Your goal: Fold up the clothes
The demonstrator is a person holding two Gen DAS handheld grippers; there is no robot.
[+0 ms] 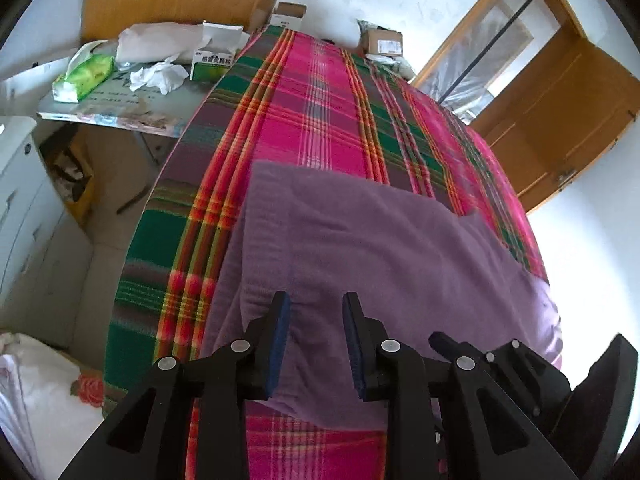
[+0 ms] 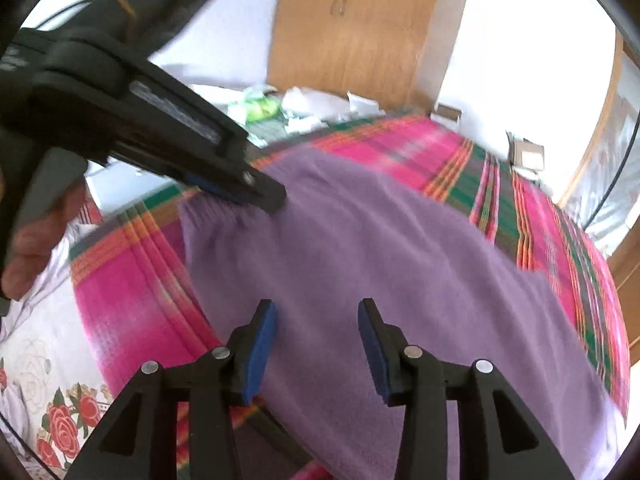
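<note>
A purple garment [image 1: 360, 240] lies spread on the plaid bed cover [image 1: 312, 92], folded to a broad rectangle. In the right wrist view its gathered waistband [image 2: 212, 208] sits at the left edge of the garment [image 2: 400, 260]. My left gripper [image 1: 316, 306] hovers open over the near part of the cloth, nothing pinched between its blue pads. From the right wrist view the left gripper [image 2: 268, 196] points at the waistband, held by a hand [image 2: 32, 240]. My right gripper [image 2: 316, 310] stands open above the garment's near edge; the right gripper [image 1: 520, 364] also shows low right.
A bedside table [image 1: 120, 112] holds a green tissue pack [image 1: 86, 76], crumpled paper and a box. Cardboard boxes [image 1: 382, 42] sit at the bed's far end. A wooden door [image 1: 560, 120] stands right, white drawers [image 1: 24, 208] left. Floral bedding [image 2: 52, 412] lies near the bed's corner.
</note>
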